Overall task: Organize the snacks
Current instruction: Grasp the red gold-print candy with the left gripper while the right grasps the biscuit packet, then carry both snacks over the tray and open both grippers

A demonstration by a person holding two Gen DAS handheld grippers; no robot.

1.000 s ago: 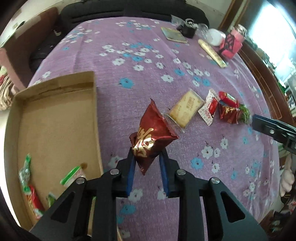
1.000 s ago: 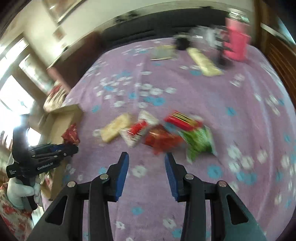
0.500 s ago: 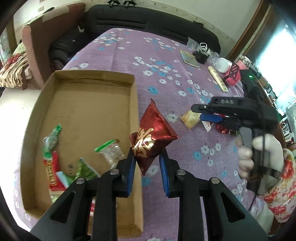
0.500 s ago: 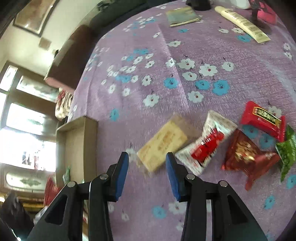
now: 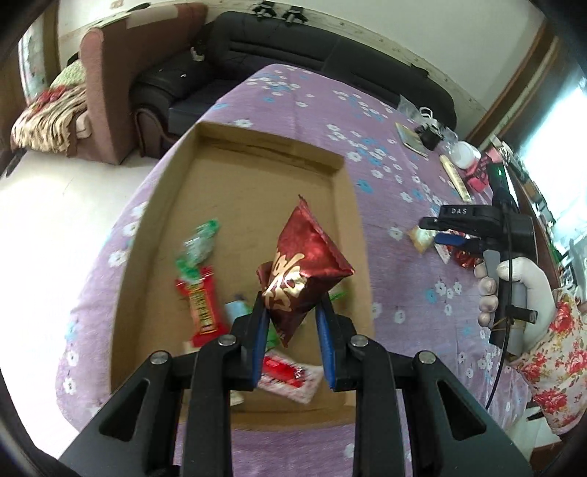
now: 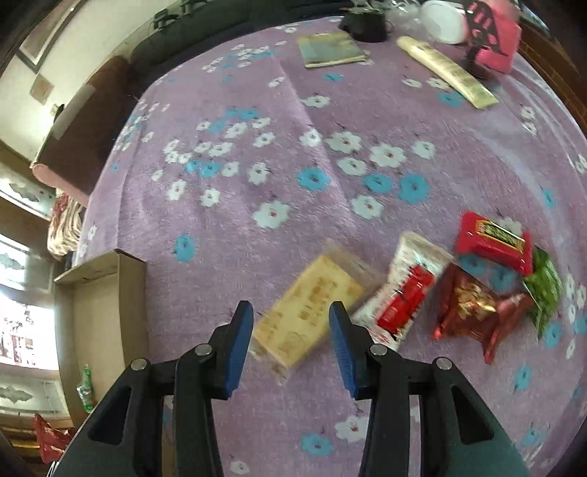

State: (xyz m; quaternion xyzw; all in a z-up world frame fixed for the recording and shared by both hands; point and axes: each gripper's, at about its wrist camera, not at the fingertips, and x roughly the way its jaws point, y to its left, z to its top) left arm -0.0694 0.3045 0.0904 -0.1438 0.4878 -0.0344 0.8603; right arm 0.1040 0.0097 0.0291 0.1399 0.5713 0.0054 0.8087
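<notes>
My left gripper (image 5: 291,323) is shut on a dark red foil snack packet (image 5: 301,271) and holds it above the cardboard box (image 5: 234,172). In the box lie a red bar (image 5: 200,304), a green-ended wrapper (image 5: 194,249) and a red-and-white packet (image 5: 290,374). My right gripper (image 6: 291,330) hangs open over a yellow cracker packet (image 6: 306,312) on the purple cloth, its blue pads apart from the packet on either side. To the right of it lie a white-and-red packet (image 6: 407,290), a red foil packet (image 6: 473,312), a red bar (image 6: 493,238) and a green packet (image 6: 544,286).
The purple flowered cloth (image 6: 293,146) covers the table. At its far end sit a booklet (image 6: 330,49), a long cream packet (image 6: 447,71), a pink container (image 6: 491,35) and a dark object (image 6: 363,25). A gloved hand (image 5: 513,290) holds the right gripper. Sofas stand beyond.
My left gripper carried the red foil packet leftward from above the cloth to above the box. My right gripper came down and leftward over the yellow cracker packet, its jaws a little wider.
</notes>
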